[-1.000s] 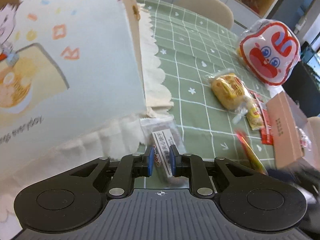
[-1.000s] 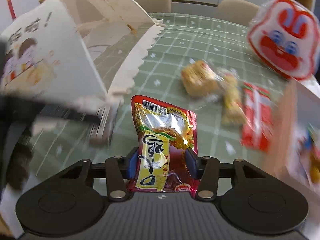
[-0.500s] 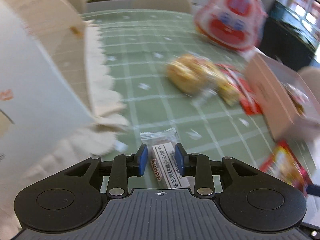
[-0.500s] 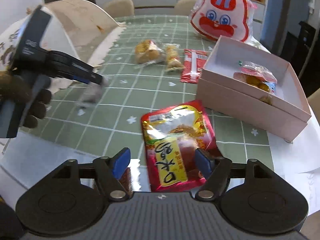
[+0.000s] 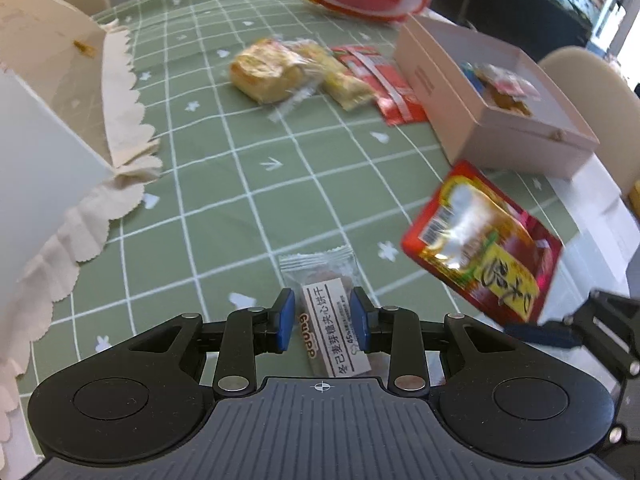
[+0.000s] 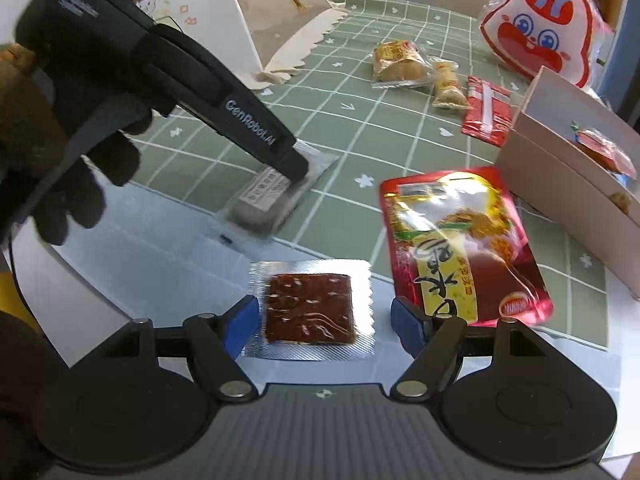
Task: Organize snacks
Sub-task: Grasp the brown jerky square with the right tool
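- Left tongs [image 5: 323, 318] are straddling the clear-wrapped biscuit bar [image 5: 332, 320]; blue pads sitting just off both sides of the wrapper, so they're reading as open, not clamped. From the right wrist view the same tongs [image 6: 294, 166] are angling down onto the bar [image 6: 264, 196], which is lying at the near edge of the green checked tablecloth [image 6: 360, 128].
- Right tongs [image 6: 320, 322] are spread wide, gripping nothing. A foil square with a dark red slab [image 6: 310, 308] is lying flat between the pads on the bare table [image 6: 140, 248] (touching neither pad).
- Red-and-yellow snack pouch [image 6: 460, 248] is appearing just right of the foil square, beside the right pad; blurred, so I can't tell whether it's resting on the table or off it. The left view is showing it [image 5: 484, 244] tilted.
- Pink open box [image 6: 560, 168] is sitting at the right with wrapped snacks [image 6: 604, 152] inside.
- Farther back: a bagged bun [image 5: 266, 74], a yellow wrapped piece [image 5: 344, 80] and a red flat packet [image 5: 390, 88] are lying in a row, touching each other.
- Rabbit-face bag [image 6: 536, 36] is standing behind the box; a white illustrated box [image 6: 224, 12] with scalloped cloth is sitting at the left.
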The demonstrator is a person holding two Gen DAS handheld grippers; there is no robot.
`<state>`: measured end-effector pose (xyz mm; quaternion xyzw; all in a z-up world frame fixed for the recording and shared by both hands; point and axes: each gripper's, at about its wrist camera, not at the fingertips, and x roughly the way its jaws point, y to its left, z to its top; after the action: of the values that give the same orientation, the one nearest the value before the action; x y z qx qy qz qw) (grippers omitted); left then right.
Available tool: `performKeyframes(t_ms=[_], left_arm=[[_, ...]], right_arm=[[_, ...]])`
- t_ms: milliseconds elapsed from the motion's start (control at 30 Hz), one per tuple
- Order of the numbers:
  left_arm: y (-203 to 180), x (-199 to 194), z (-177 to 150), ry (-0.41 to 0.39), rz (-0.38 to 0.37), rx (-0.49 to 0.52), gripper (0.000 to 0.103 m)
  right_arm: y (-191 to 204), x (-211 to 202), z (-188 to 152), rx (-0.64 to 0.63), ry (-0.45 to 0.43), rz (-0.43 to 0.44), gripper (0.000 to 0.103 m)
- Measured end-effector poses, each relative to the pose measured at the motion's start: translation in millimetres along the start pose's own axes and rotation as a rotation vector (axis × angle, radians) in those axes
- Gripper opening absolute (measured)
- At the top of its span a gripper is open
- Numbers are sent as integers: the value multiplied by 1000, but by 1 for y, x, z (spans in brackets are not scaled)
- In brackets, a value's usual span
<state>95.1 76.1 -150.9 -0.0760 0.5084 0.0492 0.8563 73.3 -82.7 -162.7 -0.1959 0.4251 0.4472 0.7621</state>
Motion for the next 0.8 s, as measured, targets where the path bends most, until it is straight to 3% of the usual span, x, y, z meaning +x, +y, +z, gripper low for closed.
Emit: performKeyframes(t_ms=[200, 367, 533, 800], left_arm=[[-16, -2, -7, 6, -16, 42, 34], [-15, -4, -10, 4, -23, 27, 34], [-13, -6, -14, 4, -30, 15, 34], [9, -28, -29, -6, -17, -50, 34]], right_arm=[[-22, -13, -18, 22, 1, -57, 83], [-39, -16, -33, 132, -22, -78, 93], [-37, -15, -39, 151, -55, -105, 101], [-35, -16, -45, 162, -93, -121, 103]])
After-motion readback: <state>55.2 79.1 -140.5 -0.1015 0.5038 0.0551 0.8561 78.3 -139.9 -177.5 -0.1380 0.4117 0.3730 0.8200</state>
